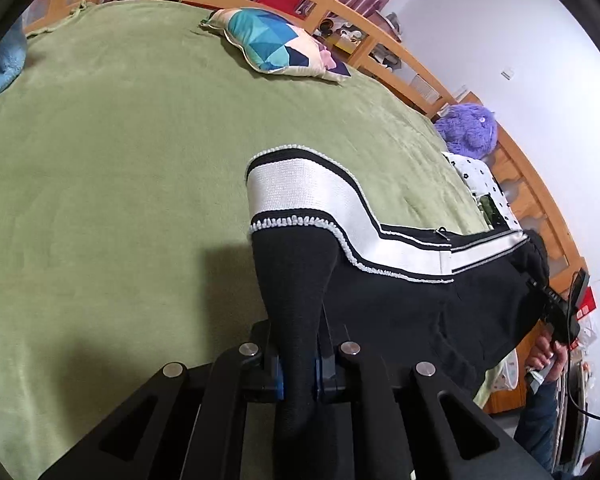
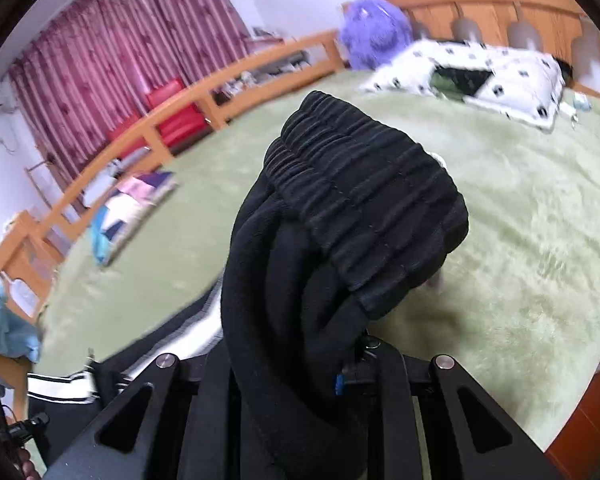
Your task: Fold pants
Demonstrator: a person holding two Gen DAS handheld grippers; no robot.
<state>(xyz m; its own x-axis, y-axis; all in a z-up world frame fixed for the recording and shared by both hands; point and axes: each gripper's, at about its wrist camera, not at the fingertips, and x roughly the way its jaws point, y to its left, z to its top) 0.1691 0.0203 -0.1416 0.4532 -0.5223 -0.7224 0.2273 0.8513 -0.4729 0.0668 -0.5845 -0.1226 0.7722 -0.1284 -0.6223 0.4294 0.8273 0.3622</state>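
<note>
Black pants with a wide white side stripe (image 1: 308, 196) hang between both grippers above a green blanket (image 1: 120, 160). In the left wrist view my left gripper (image 1: 300, 368) is shut on a black fold of the leg end, with blue pads (image 1: 278, 372) on either side of the cloth. The pants stretch to the right, where a hand (image 1: 544, 354) holds my right gripper (image 1: 556, 312). In the right wrist view my right gripper (image 2: 296, 376) is shut on bunched black cloth below the elastic waistband (image 2: 364, 200). The cloth hides most of its fingers.
A patchwork pillow (image 1: 276, 44) lies near the far side of the bed. A purple plush toy (image 2: 374, 28) and a white spotted pillow (image 2: 472, 76) sit by the wooden headboard (image 2: 480, 12). A wooden rail (image 1: 380, 28) runs along the bed. A blue cloth (image 1: 4, 60) lies at the left.
</note>
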